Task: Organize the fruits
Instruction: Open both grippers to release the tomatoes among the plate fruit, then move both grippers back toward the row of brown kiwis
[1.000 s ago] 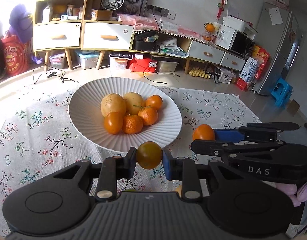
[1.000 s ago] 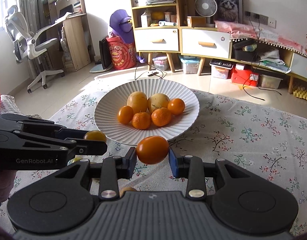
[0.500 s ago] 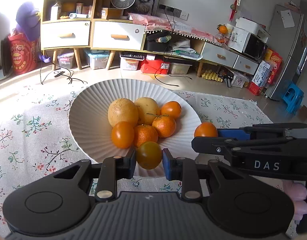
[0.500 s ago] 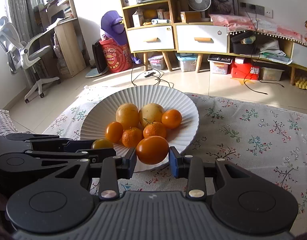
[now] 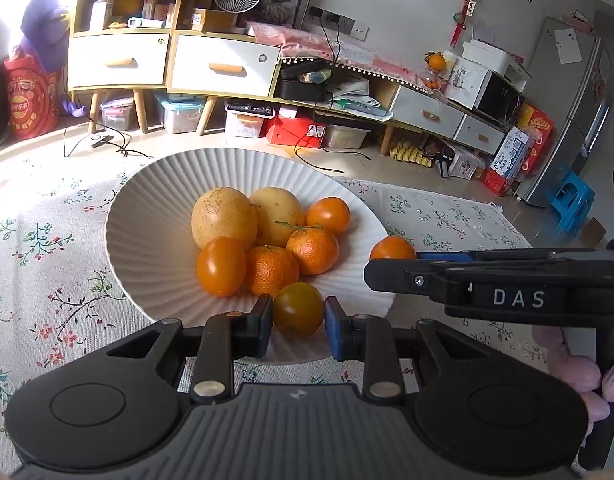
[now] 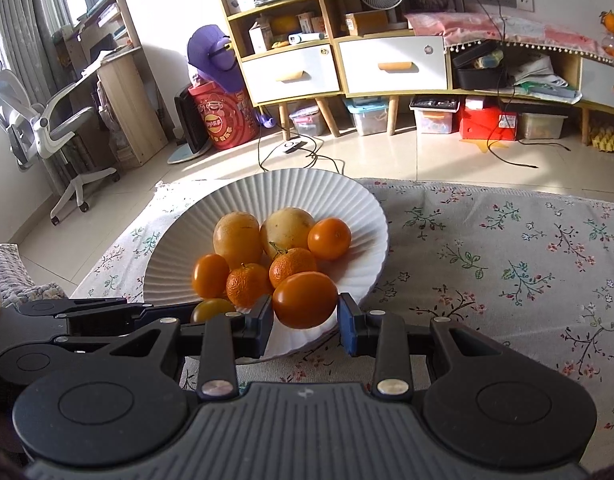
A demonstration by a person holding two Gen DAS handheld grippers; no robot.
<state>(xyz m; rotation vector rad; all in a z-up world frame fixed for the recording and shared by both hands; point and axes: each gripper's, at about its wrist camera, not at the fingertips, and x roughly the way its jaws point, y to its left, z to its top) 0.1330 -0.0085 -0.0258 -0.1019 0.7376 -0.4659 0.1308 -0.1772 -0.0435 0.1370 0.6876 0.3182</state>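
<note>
A white ribbed plate (image 5: 147,236) (image 6: 359,208) on a floral tablecloth holds several fruits: two yellow round ones, mandarins and orange tomatoes (image 5: 221,266). My left gripper (image 5: 298,325) is shut on a small greenish-yellow tomato (image 5: 298,310) (image 6: 211,309) over the plate's near rim. My right gripper (image 6: 306,320) is shut on a larger orange tomato (image 6: 305,299) (image 5: 391,249), also above the near rim, to the right of the left one. In the left wrist view the right gripper's side shows with a hand behind it.
The floral tablecloth (image 6: 507,264) spreads to the right of the plate. Beyond the table are the tiled floor, a low cabinet (image 5: 223,64) with drawers, storage boxes, cables, an office chair (image 6: 39,120) and a fridge (image 5: 567,112).
Both grippers have moved forward with their tomatoes, from over the cloth in front of the plate to above its near rim. The plate looks closer in both views.
</note>
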